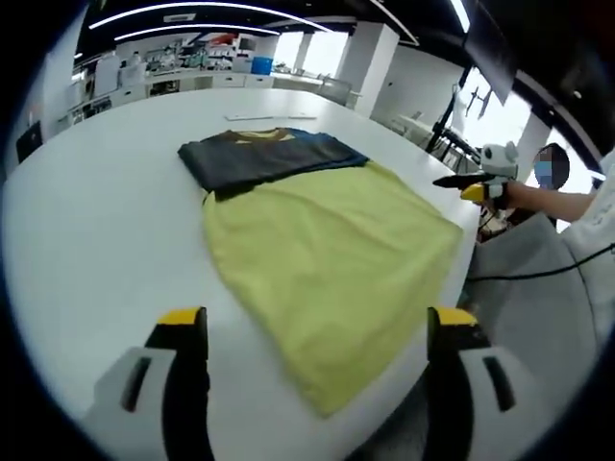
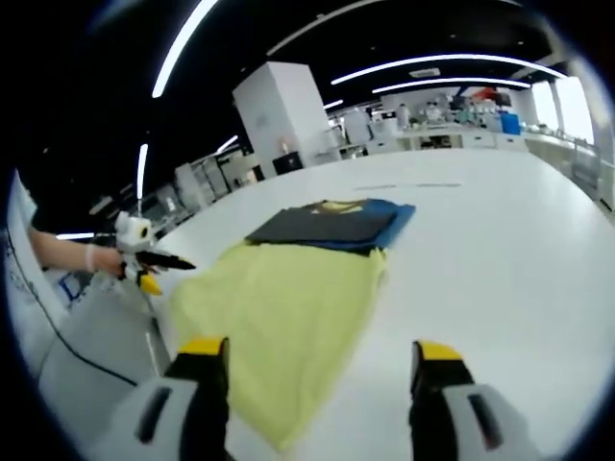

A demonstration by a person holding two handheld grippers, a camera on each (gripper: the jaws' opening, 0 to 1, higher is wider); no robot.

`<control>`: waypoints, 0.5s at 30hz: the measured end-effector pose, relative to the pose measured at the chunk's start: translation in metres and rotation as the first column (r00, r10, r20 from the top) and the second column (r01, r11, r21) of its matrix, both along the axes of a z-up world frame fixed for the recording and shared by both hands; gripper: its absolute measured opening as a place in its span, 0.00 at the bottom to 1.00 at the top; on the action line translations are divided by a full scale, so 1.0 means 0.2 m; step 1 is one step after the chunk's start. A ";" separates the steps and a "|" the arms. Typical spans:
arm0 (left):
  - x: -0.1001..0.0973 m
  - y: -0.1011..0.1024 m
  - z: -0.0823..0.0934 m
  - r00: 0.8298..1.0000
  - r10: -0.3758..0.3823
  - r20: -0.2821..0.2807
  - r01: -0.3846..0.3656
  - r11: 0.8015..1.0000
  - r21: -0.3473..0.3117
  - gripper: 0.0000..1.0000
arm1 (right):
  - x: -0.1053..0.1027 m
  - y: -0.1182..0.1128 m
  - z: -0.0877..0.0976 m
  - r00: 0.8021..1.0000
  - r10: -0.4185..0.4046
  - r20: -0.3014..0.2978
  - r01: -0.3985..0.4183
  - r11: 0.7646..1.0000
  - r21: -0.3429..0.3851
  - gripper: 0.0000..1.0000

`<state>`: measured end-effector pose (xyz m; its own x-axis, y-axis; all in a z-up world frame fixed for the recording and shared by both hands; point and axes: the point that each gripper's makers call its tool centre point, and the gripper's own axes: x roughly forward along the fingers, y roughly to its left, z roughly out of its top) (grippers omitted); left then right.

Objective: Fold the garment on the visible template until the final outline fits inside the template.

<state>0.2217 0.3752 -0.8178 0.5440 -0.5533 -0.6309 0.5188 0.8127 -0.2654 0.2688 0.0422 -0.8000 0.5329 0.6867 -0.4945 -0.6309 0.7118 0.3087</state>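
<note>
Clearly, a yellow garment (image 1: 332, 279) is seen spread flat on a large white table (image 1: 96, 221), with its lower hem reaching towards the table's near edge in the left gripper view. Its upper part is covered by folded-over dark sleeves (image 1: 269, 156), charcoal on one side and blue on the other, which lie across the chest area, and a small yellow patch of the collar can be made out between them at the far end. The left gripper (image 1: 317, 336) is held above the near edge of the table with its yellow-tipped jaws spread wide apart; nothing is gripped between them, and the garment's hem is framed in the gap. In the right gripper view the right gripper (image 2: 322, 370) is likewise held with its jaws spread wide and nothing between them, above the same garment (image 2: 279, 312), whose dark folded part (image 2: 332, 227) lies at its far end. The other gripper is seen at the side of each view, held off the table's edge by a hand (image 1: 514, 192), well apart from the cloth. A bright workroom with benches is visible behind.
</note>
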 end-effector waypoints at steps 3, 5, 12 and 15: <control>-0.03 0.01 -0.02 1.000 0.000 -0.013 0.000 1.000 0.005 0.88 | -0.04 0.01 -0.02 0.999 0.026 -0.022 -0.026 1.000 0.006 0.68; -0.04 0.03 -0.03 1.000 -0.004 -0.025 0.004 1.000 0.006 0.86 | -0.07 0.01 -0.03 0.999 0.035 -0.038 -0.034 0.999 0.008 0.63; -0.08 0.07 -0.05 0.999 0.003 -0.044 -0.003 1.000 0.004 0.75 | -0.15 0.00 -0.08 0.997 0.053 -0.055 -0.054 0.998 -0.017 0.62; -0.12 0.07 -0.06 0.998 0.005 -0.059 -0.004 1.000 0.005 0.69 | -0.16 -0.01 -0.09 0.996 0.065 -0.062 -0.067 0.998 -0.020 0.58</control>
